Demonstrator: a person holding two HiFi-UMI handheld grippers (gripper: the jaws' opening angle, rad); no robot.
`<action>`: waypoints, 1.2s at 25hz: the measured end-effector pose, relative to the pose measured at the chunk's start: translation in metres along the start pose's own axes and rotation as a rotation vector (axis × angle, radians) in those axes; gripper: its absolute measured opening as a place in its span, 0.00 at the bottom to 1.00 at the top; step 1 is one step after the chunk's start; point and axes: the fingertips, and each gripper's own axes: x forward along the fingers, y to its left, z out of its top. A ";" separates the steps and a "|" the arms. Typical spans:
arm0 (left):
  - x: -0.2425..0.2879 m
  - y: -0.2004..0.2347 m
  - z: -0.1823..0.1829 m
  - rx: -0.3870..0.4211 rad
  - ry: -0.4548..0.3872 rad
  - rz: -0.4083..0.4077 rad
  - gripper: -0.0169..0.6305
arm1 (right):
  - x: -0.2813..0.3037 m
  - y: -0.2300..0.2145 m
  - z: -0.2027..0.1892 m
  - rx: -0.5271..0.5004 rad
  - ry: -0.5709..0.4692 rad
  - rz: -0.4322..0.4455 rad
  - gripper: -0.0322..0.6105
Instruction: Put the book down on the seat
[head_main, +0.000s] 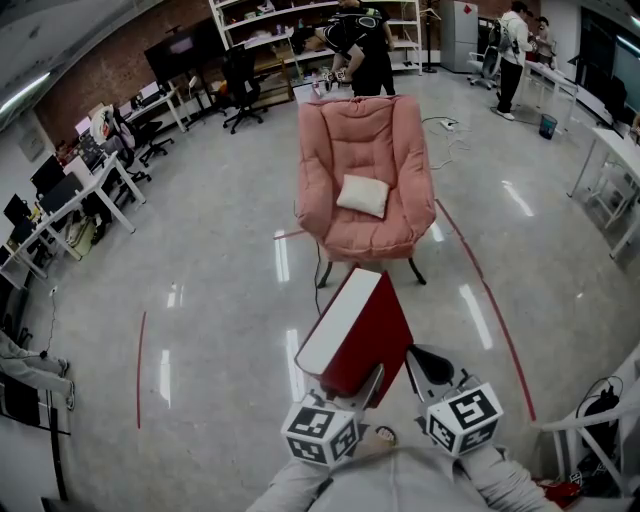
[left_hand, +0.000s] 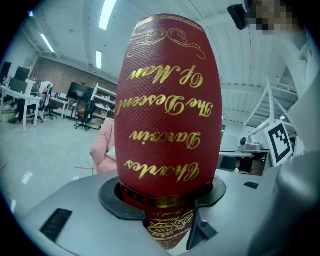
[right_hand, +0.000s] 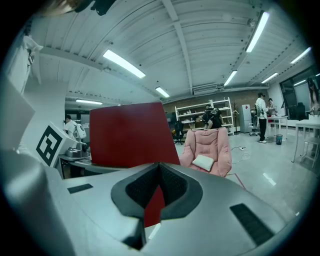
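A red hardcover book (head_main: 355, 330) with gold lettering on its spine (left_hand: 167, 100) stands tilted in front of me, white page edge facing left. My left gripper (head_main: 362, 385) is shut on its lower end, and its jaws (left_hand: 167, 197) clamp the spine from both sides. My right gripper (head_main: 425, 368) hangs just right of the book with its jaws shut (right_hand: 160, 167) and nothing between them; the red cover (right_hand: 130, 135) fills the view to its left. Ahead on the floor stands a pink padded armchair (head_main: 365, 150) with a small white cushion (head_main: 362, 195) on its seat (head_main: 375, 238).
Red tape lines (head_main: 500, 320) run across the glossy floor beside the chair. Desks with office chairs (head_main: 90, 190) line the left. Shelves (head_main: 300, 30) and a person (head_main: 360, 45) stand behind the armchair, another person (head_main: 515, 50) at far right. A white frame (head_main: 600, 430) stands at my right.
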 end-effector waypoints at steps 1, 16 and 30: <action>0.000 -0.001 0.000 0.001 -0.001 0.001 0.41 | -0.001 0.000 0.000 0.002 -0.001 0.000 0.04; 0.031 0.019 0.001 -0.025 0.041 0.000 0.41 | 0.025 -0.024 -0.006 0.034 0.037 -0.020 0.04; 0.130 0.095 0.042 -0.068 0.074 -0.030 0.41 | 0.132 -0.091 0.022 0.048 0.077 -0.051 0.04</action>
